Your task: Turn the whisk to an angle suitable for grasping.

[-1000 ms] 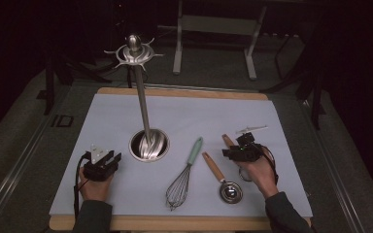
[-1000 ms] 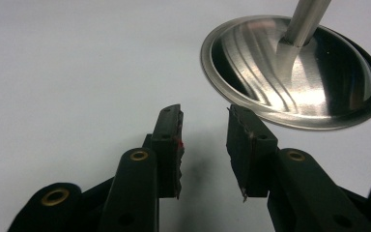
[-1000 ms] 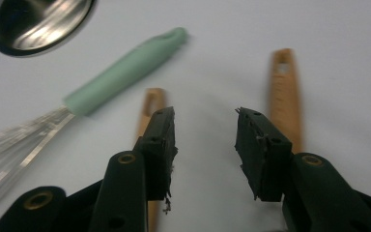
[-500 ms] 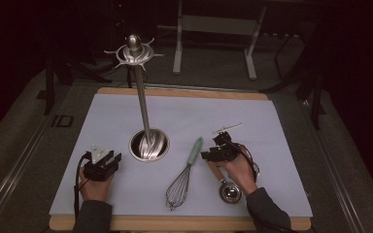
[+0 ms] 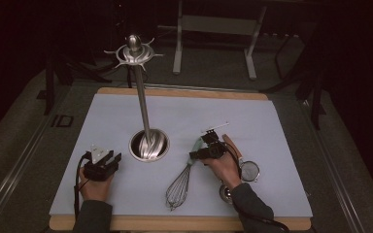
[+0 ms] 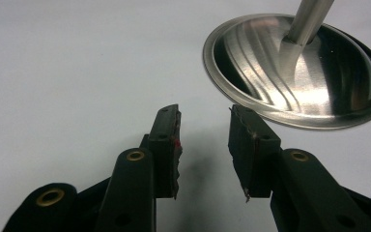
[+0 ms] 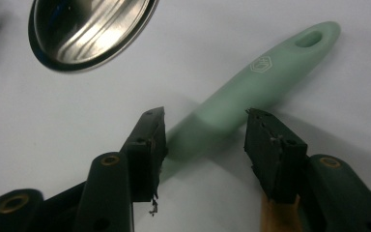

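A whisk [image 5: 180, 182] with a mint-green handle [image 7: 261, 82] lies on the white mat, right of the steel stand. My right gripper [image 5: 197, 154] is low over that handle and open. In the right gripper view the jaws [image 7: 205, 117] straddle the handle, one on each side, with gaps between pads and handle. My left gripper [image 5: 110, 160] rests on the mat at the front left, open and empty. In the left gripper view [image 6: 204, 110] its jaws point at the stand's round base [image 6: 294, 72].
The stand's pole [image 5: 142, 104] rises from its base [image 5: 148, 144] to a hooked crown [image 5: 135, 48]. A wooden-handled strainer [image 5: 248, 170] lies just right of my right hand, and another small metal utensil [image 5: 224, 193] near the front edge. The wooden table edge [image 5: 175, 224] runs along the front.
My right gripper has moved left, from over the wooden-handled strainer to the whisk's green handle. The left gripper has stayed where it was.
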`<state>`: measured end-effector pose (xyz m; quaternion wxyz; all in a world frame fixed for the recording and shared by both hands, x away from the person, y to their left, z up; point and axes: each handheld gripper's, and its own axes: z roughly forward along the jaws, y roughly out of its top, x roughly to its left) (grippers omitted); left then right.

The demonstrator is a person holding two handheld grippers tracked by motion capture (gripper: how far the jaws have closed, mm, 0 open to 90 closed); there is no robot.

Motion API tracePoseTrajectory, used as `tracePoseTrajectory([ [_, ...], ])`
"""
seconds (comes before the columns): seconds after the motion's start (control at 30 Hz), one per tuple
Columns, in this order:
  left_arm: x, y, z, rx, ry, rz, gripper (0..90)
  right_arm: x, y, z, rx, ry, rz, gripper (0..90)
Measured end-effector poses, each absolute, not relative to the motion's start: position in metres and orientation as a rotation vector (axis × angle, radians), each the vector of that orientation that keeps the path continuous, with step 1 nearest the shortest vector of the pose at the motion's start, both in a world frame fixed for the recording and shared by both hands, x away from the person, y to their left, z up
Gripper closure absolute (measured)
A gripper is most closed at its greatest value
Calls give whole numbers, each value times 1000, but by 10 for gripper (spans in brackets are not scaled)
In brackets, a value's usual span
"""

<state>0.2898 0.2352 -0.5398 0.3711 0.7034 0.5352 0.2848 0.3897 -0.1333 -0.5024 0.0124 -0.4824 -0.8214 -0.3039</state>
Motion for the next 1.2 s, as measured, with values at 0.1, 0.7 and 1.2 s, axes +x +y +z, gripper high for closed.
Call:
tracePoseTrajectory([
  [0.1,290,235,-540,1804,1373,732,648,392,-132,-502,-1530,-2553,-934,480],
  [0.7,289,236,-540,1796,1376,735,648,402,-105,-506,-1528,-2561,-854,418],
  [1.2,289,236,-540,1790,1375,734,645,404,-88,-505,-1403,-2708,-690,605],
])
